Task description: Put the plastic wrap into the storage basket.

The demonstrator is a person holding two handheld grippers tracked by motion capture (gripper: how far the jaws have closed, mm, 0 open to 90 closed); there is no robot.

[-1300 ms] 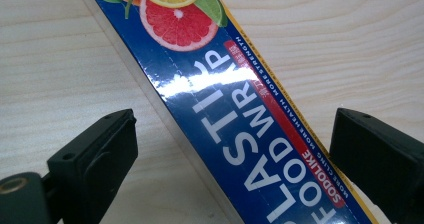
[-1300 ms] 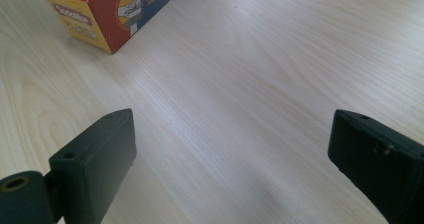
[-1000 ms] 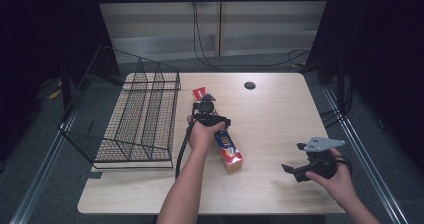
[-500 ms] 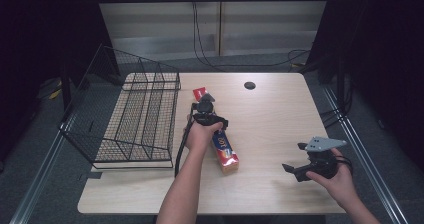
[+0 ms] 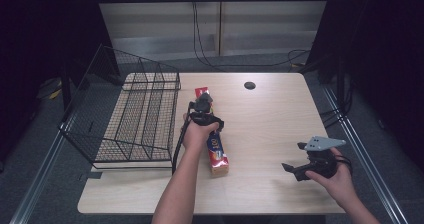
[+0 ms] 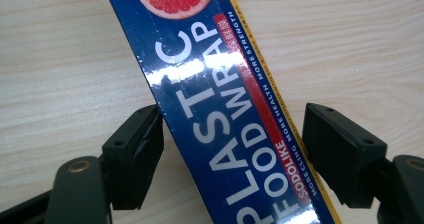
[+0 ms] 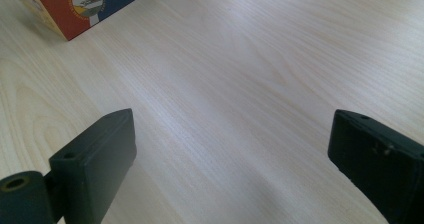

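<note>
Plastic food wrap box (image 6: 220, 114) is lying on the table (image 5: 280, 119) beside the wire basket (image 5: 135, 124); left gripper (image 6: 232, 149) fingers, just closing, are straddling it, not clearly pressing. Right gripper (image 7: 232, 159) fingers are standing apart. Gripped askew, the glossy box could twist free.

In the high view the person's left hand (image 5: 196, 135) covers the middle of the plastic wrap box (image 5: 218, 156). In the left gripper view both ends of this box are cut by the edges.

pale wooden table (image 5: 280, 119), grey floor (image 5: 45, 119), dark curtains (image 5: 380, 44)
</note>
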